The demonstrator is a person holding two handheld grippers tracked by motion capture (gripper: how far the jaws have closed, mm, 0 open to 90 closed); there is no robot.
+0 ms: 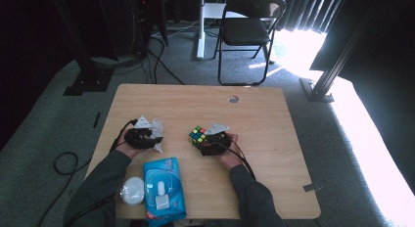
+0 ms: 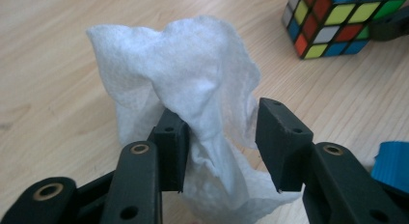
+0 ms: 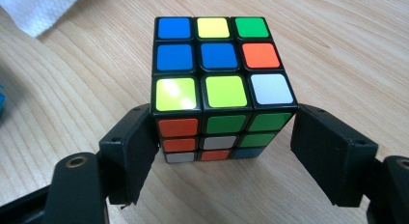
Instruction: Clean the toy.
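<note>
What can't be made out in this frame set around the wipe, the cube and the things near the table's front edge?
- Puzzle cube: far and underside faces hidden by its own body, right gripper view.
- White wipe: lower end cut off by the bottom edge, behind the jaws, left gripper view.
- Blue wipes pack: printing too small to read, high view.
- Round white object: too small to identify, high view.

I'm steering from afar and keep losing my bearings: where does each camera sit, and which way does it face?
High view: fixed above the near edge, looking forward and down on the table; both forearms and hands enter from below.
Left gripper view: rides the left tool, looking along open jaws at the white wipe.
Right gripper view: rides the right tool, jaws apart beside the cube.
Shared: both gripper views show cube and wipe.
</note>
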